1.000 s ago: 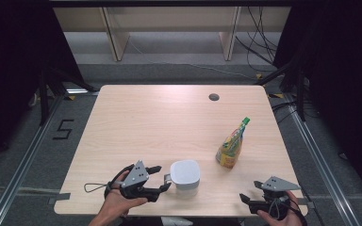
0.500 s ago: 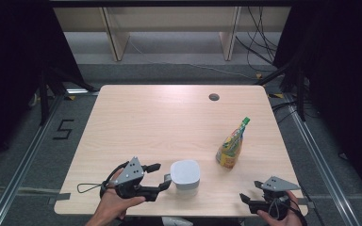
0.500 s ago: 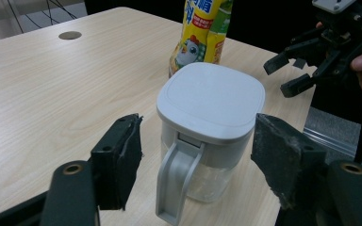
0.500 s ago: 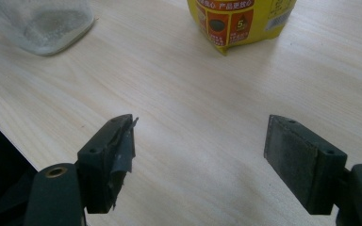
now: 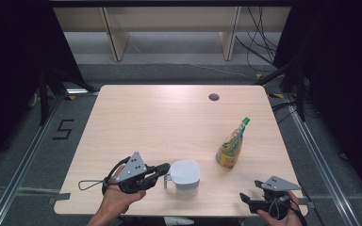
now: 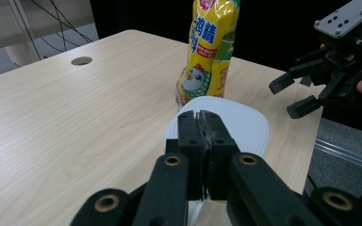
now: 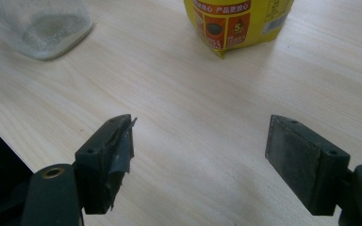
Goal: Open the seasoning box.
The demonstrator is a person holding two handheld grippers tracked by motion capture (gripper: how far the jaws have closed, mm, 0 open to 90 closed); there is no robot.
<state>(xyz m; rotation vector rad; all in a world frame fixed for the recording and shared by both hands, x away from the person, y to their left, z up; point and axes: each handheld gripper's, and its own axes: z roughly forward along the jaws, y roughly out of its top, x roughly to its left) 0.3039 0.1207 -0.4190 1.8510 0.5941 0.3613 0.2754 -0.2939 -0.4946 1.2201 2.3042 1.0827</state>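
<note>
High view: the left gripper (image 5: 166, 167) lies level near the front edge of the table (image 5: 169, 117), tips pointing to the person's right at the white lidded jug (image 5: 186, 172). The jug stands right at those tips, its small handle (image 5: 168, 179) turned back toward them. The right gripper (image 5: 244, 200) waits well apart, beyond the jug's far side, so the left hand is clearly the nearer one. The yellow pouch (image 5: 231, 146) stands upright past the jug.

Left gripper view: the left gripper (image 6: 199, 115) is clenched, its jaws having just been closing. The pads meet in a thin seam with nothing visible between them. The jug's lid (image 6: 245, 127) sits straight ahead and just under the tips. A bit of white shows below the jaws, and I cannot tell whether the handle is nipped there. The pouch (image 6: 209, 52) rises behind the lid, and the right gripper (image 6: 292, 96) is off to the side.

Right gripper view: the right gripper (image 7: 200, 136) is released, jaws wide over bare wood. The pouch (image 7: 238, 23) is ahead and the jug's clear body (image 7: 42, 28) further off to one side.
</note>
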